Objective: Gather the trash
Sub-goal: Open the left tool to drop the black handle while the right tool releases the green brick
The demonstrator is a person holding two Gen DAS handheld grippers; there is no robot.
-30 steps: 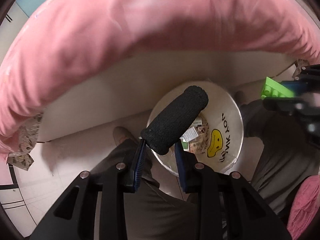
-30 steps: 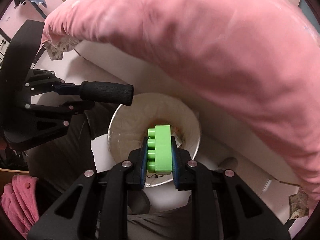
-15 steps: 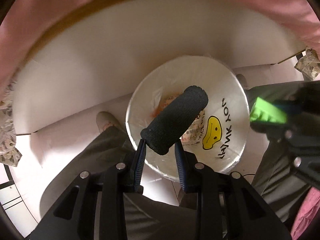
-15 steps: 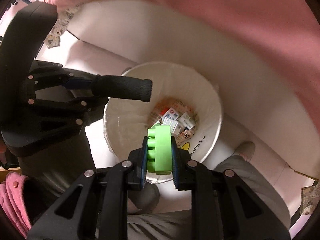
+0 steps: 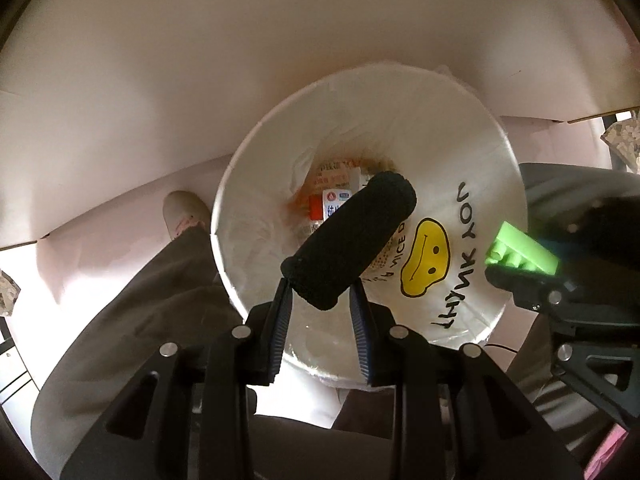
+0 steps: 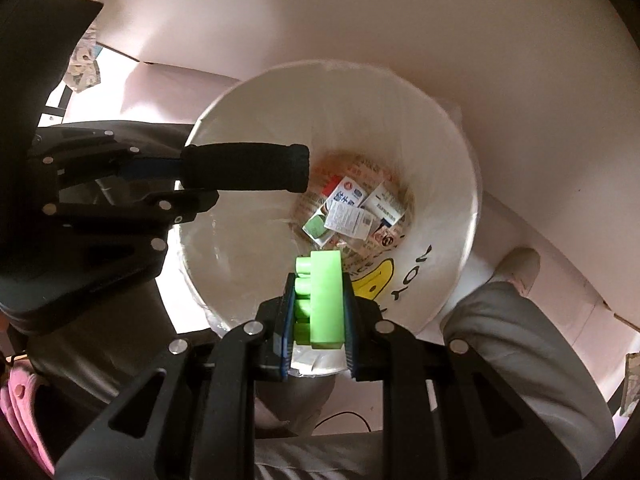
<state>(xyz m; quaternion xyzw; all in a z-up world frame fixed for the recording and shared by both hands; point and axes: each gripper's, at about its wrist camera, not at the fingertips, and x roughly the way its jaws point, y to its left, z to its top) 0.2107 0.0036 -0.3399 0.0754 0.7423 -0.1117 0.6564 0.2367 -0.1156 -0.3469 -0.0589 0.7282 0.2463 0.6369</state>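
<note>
A white trash bin (image 5: 460, 92) lined with a smiley-face bag (image 5: 425, 258) stands on the floor below both grippers; it also shows in the right wrist view (image 6: 256, 112). Cartons and wrappers (image 6: 352, 212) lie at its bottom. My left gripper (image 5: 320, 294) is shut on a black foam cylinder (image 5: 352, 238), held over the bin's mouth. My right gripper (image 6: 318, 280) is shut on a green toy brick (image 6: 326, 300), held over the bin's near rim. The brick also shows at the right of the left wrist view (image 5: 520, 248).
A white bed base or panel (image 5: 280, 60) rises behind the bin. The person's trouser legs (image 5: 140, 300) and a slippered foot (image 5: 186, 214) flank the bin. The other foot (image 6: 516, 268) is to the bin's right. Pink fabric (image 6: 24, 420) lies at lower left.
Both grippers have tilted down and moved closer over the bin. The pink quilt has left view and the bin's inside now fills the middle. Both still hold their objects.
</note>
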